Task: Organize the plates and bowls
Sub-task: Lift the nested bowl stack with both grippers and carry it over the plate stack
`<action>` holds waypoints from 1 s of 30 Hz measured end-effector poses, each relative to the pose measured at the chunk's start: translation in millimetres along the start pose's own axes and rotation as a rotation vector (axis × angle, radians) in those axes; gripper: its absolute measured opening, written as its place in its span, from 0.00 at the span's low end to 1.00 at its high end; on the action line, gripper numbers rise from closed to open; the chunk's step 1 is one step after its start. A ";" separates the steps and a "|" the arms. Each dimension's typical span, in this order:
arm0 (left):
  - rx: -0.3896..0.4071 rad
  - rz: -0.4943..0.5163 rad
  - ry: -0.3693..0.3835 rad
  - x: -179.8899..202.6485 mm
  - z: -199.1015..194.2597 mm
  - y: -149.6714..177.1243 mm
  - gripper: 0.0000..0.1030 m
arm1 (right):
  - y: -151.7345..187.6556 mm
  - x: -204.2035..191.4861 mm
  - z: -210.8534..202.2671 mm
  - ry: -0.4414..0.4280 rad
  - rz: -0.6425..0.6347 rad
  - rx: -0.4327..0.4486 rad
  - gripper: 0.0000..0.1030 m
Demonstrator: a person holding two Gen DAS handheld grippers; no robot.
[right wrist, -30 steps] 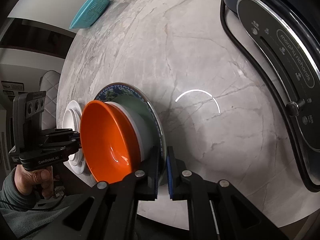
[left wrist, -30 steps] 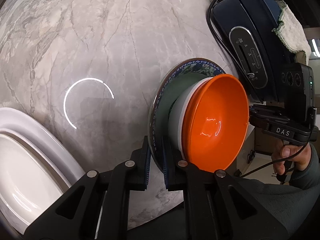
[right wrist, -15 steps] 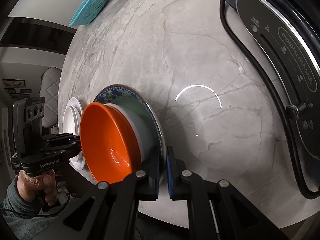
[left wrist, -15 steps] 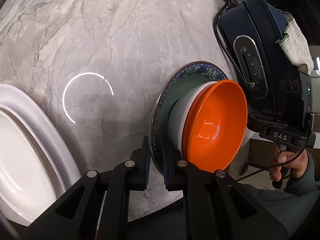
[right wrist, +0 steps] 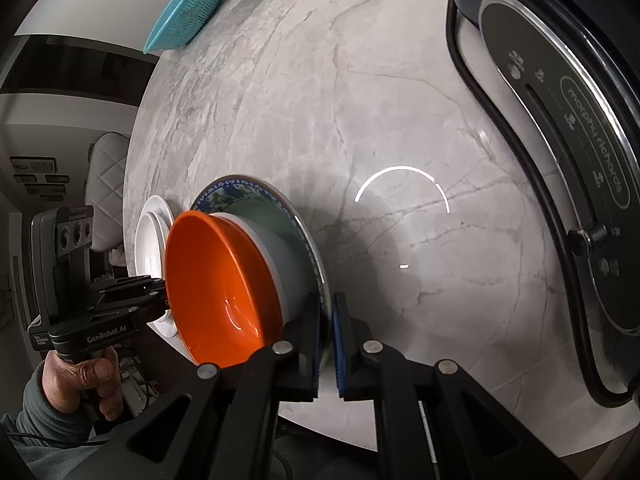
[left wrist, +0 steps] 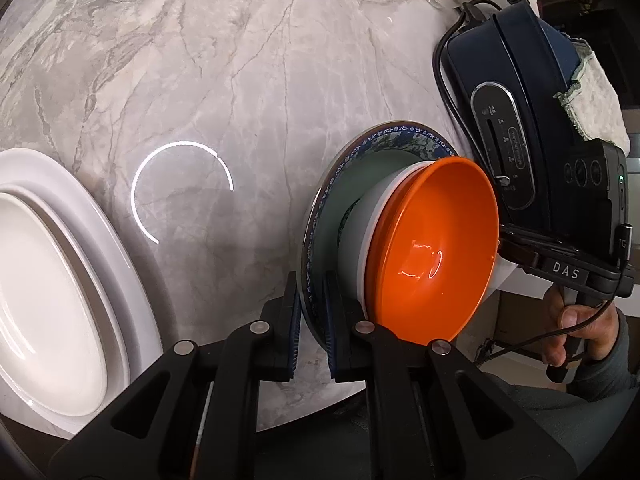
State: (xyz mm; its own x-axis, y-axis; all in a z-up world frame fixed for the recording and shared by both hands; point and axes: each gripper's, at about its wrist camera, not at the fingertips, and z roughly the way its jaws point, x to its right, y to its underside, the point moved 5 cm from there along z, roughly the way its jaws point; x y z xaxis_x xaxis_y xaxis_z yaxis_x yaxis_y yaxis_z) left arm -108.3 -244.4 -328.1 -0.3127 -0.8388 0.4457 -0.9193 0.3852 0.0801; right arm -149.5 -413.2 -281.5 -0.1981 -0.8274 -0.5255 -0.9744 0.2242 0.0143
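Note:
A blue-patterned plate (left wrist: 404,140) carries a white bowl (left wrist: 354,236) with an orange bowl (left wrist: 432,248) nested in it. My left gripper (left wrist: 311,320) is shut on the plate's rim at one side. My right gripper (right wrist: 327,332) is shut on the rim at the opposite side of the plate (right wrist: 236,188). The stack hangs over the marble table (left wrist: 240,80) near its front edge. The orange bowl (right wrist: 216,280) and white bowl (right wrist: 280,252) show in the right wrist view too.
A stack of white plates (left wrist: 52,272) lies at the left, also in the right wrist view (right wrist: 150,236). A dark blue appliance (left wrist: 516,120) with a cord and a cloth (left wrist: 592,96) stands at the right. A teal basket (right wrist: 186,8) sits at the table's far edge.
The held stack has shifted towards the white plates: they fill more of the left wrist view now, and the appliance has receded. Both grips are unchanged.

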 end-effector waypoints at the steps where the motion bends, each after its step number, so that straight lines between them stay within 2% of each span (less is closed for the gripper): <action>1: -0.001 -0.011 0.007 -0.7 -2.0 1.0 0.08 | -0.8 -0.9 -0.4 0.000 -0.001 -0.002 0.09; 11: 0.001 -0.048 0.057 -3.2 -29.1 15.2 0.08 | -5.2 -15.7 -14.2 0.002 -0.004 -0.024 0.09; 17: 0.014 -0.079 0.079 -18.5 -60.6 33.0 0.08 | -4.0 -42.9 -18.4 0.020 -0.025 -0.048 0.10; 23: 0.065 -0.115 0.080 -53.3 -108.9 47.3 0.08 | -1.9 -88.1 -13.5 0.027 -0.071 -0.062 0.10; 30: 0.129 -0.179 0.062 -115.2 -172.2 76.3 0.08 | 1.4 -158.0 10.7 0.006 -0.153 -0.106 0.10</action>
State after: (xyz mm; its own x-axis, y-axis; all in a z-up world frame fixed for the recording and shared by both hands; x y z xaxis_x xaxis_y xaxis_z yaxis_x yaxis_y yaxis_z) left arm -101.3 -52.1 -219.8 -0.1300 -0.8625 0.4891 -0.9830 0.1767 0.0503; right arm -118.5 -276.6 -207.6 -0.0472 -0.8511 -0.5229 -0.9989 0.0405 0.0243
